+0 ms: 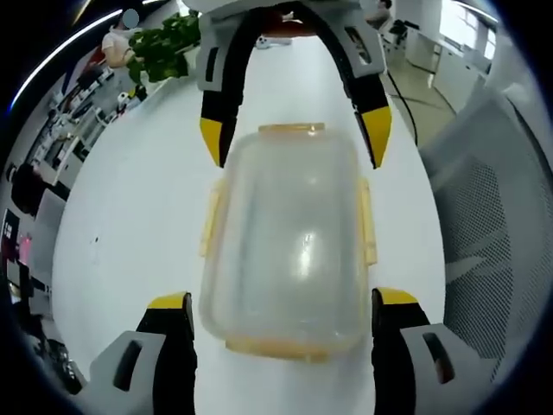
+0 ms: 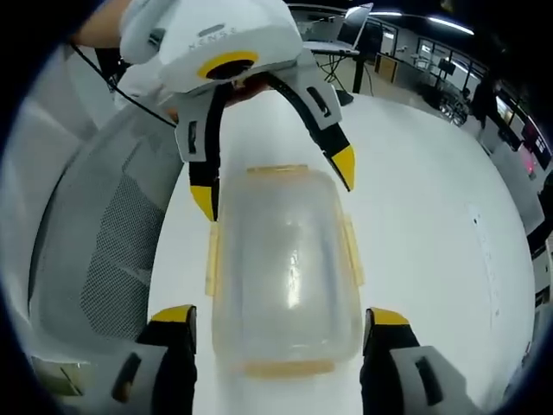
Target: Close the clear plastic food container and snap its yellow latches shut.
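Note:
The clear plastic container (image 1: 289, 242) lies on the white table (image 1: 130, 225) with its lid on top. Yellow latches (image 1: 368, 220) stick out along its sides and ends. My left gripper (image 1: 282, 301) is open, one jaw on each side of the container's near end. My right gripper (image 1: 294, 137) faces it from the far end, also open, its yellow tips flanking that end. In the right gripper view the same container (image 2: 285, 268) sits between my right gripper (image 2: 278, 316) and the left gripper (image 2: 274, 181). I cannot tell whether any jaw touches the container.
A grey mesh chair (image 1: 492, 216) stands close along one table edge, also visible as the chair (image 2: 104, 251). A green plant (image 1: 164, 43) sits at the table's far corner. A black cable (image 1: 402, 95) runs past the edge. Desks (image 2: 432, 78) fill the background.

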`<state>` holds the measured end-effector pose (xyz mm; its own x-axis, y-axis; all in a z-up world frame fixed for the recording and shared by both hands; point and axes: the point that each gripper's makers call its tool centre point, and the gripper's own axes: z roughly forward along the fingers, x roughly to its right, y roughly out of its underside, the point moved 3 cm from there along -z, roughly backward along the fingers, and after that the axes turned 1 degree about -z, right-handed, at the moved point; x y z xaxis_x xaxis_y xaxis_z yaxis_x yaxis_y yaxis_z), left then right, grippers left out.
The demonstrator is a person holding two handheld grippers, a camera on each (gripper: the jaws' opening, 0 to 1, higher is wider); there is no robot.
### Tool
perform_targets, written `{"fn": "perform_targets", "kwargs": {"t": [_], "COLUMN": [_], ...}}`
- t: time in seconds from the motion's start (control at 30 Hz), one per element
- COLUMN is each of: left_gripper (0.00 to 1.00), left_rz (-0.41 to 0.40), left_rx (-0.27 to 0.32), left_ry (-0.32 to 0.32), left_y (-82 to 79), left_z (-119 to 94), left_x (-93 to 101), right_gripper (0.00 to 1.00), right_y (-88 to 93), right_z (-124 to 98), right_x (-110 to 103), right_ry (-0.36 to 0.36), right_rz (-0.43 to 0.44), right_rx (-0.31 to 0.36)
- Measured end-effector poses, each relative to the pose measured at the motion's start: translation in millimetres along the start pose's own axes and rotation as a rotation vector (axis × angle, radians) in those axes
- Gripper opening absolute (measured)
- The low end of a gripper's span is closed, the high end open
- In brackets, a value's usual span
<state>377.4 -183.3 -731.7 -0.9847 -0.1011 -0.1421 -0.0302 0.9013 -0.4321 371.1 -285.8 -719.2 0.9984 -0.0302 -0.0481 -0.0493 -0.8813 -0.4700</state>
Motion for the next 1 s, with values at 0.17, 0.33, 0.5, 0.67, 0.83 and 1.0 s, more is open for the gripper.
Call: {"fn": "perform_targets", "kwargs": {"t": [0.17,0.33,0.5,0.67,0.83,1.0], "left_gripper": [0.77,0.77,0.77,0.77,0.77,0.77], "left_rz": [0.017,0.019,0.023,0.026,0.028,0.035], "left_rx": [-0.013,-0.010,-0.008,-0.001,0.001,-0.004], "left_ry": [0.003,0.006,0.008,0.009,0.009,0.009], "left_y": [0.3,0.1,0.8,1.4,4.2,10.8], "left_z": [2,2,2,1,1,-3], "left_x": [-0.2,-0.6,-1.3,-2.1,-3.6,-5.3], "right_gripper": [0.68,0.67,0.67,0.67,0.67,0.67], "right_y": [-0.9,-0.6,-0.5,-1.3,-4.0,-11.3], "right_z": [-3,-3,-2,-2,-1,3], "right_x": [3,3,3,3,3,3], "right_ry": [0.011,0.012,0.013,0.019,0.025,0.035], "right_rz": [0.014,0.020,0.022,0.037,0.052,0.063], "right_rx": [0.005,0.010,0.004,0.008,0.011,0.013]}}
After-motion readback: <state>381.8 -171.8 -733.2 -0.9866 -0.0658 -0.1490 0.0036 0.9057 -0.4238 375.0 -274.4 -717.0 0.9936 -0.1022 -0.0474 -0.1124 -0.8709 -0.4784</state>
